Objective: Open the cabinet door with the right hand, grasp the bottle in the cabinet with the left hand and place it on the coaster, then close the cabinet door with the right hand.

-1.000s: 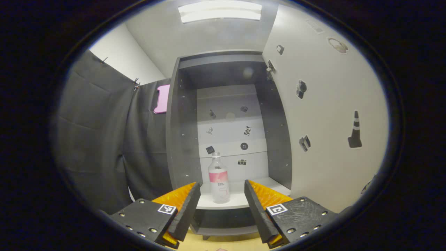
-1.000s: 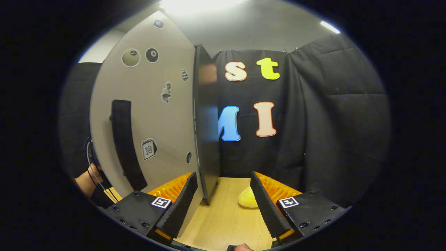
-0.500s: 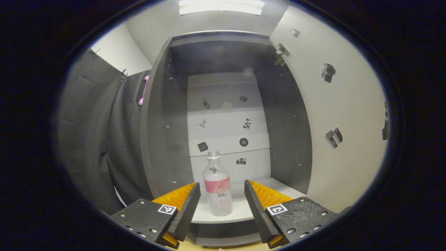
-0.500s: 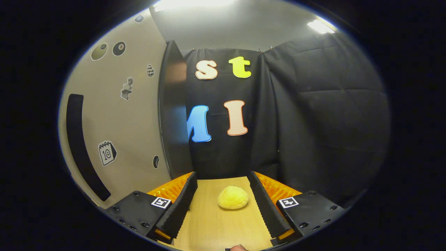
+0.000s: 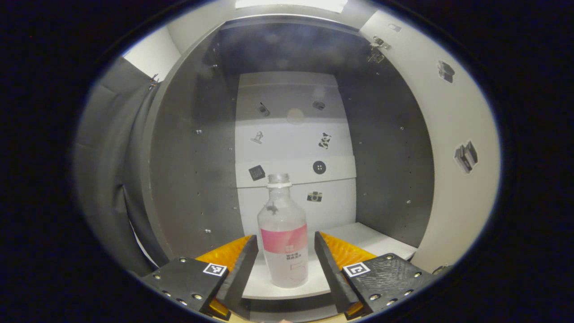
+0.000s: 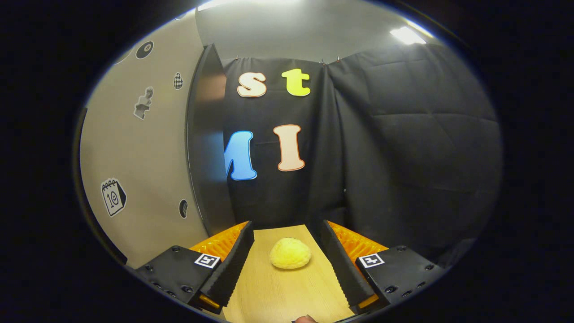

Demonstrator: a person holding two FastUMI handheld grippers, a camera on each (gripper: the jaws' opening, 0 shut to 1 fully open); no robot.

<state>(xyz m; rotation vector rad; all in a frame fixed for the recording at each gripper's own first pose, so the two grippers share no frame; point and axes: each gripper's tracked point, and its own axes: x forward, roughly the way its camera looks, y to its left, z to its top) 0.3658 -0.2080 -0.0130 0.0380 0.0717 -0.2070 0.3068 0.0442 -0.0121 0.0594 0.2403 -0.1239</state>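
Observation:
In the left gripper view a clear bottle (image 5: 284,237) with a pink label stands upright on the white floor of the open cabinet (image 5: 197,148). My left gripper (image 5: 284,264) is open, its fingers on either side of the bottle's lower body with small gaps showing. The cabinet door (image 5: 453,148) is swung wide on the right. In the right gripper view my right gripper (image 6: 287,260) is open over the wooden table (image 6: 287,296), holding nothing, with the door's outer face (image 6: 143,157) to its left.
A yellow rounded object (image 6: 290,253) lies on the table ahead of the right gripper. Black cloth (image 6: 403,157) closes off the back and right. Stickers dot the cabinet's back panel (image 5: 291,143) and the door.
The left gripper has advanced into the cabinet, so the bottle now stands between its fingers. The right gripper has drifted right, away from the door and its handle.

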